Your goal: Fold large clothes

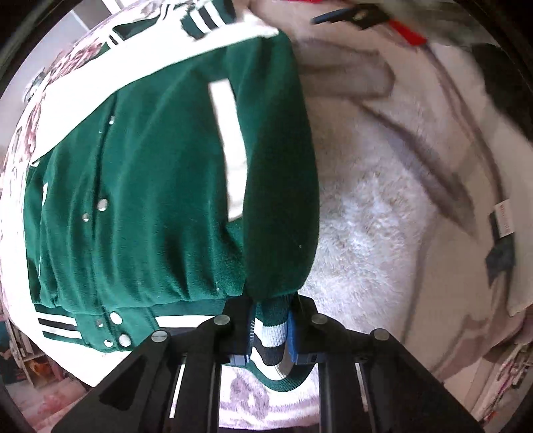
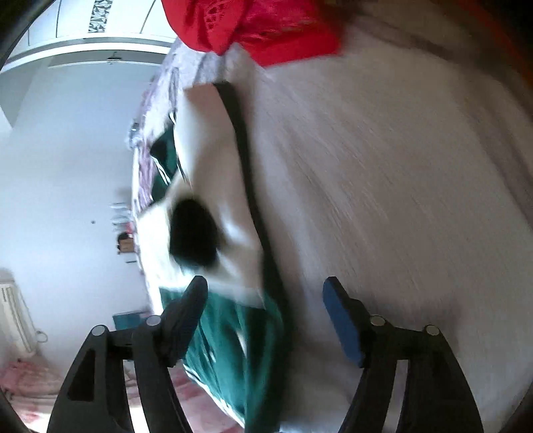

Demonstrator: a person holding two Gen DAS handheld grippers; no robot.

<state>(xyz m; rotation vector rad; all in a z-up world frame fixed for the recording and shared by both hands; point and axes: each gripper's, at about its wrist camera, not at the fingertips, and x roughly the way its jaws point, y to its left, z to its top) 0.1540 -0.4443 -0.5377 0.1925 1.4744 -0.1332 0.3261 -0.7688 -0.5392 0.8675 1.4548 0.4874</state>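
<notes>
A green varsity jacket [image 1: 150, 186] with white sleeves, snap buttons and striped ribbed hem lies on a fluffy white blanket [image 1: 373, 226]. My left gripper [image 1: 269, 329] is shut on the jacket's striped green cuff [image 1: 271, 336], with the green sleeve [image 1: 279, 166] stretched forward from it across the jacket body. In the blurred right wrist view the jacket [image 2: 233, 349] shows as green and white folds. My right gripper [image 2: 266, 299] is open and empty, its fingers on either side of the jacket's edge.
A red garment [image 2: 260, 30] lies at the far end of the blanket. A grey garment [image 1: 346, 76] and a red-and-black object [image 1: 376, 20] lie beyond the jacket. A floral pink bedspread [image 1: 50, 76] and a white wall [image 2: 66, 166] are to the left.
</notes>
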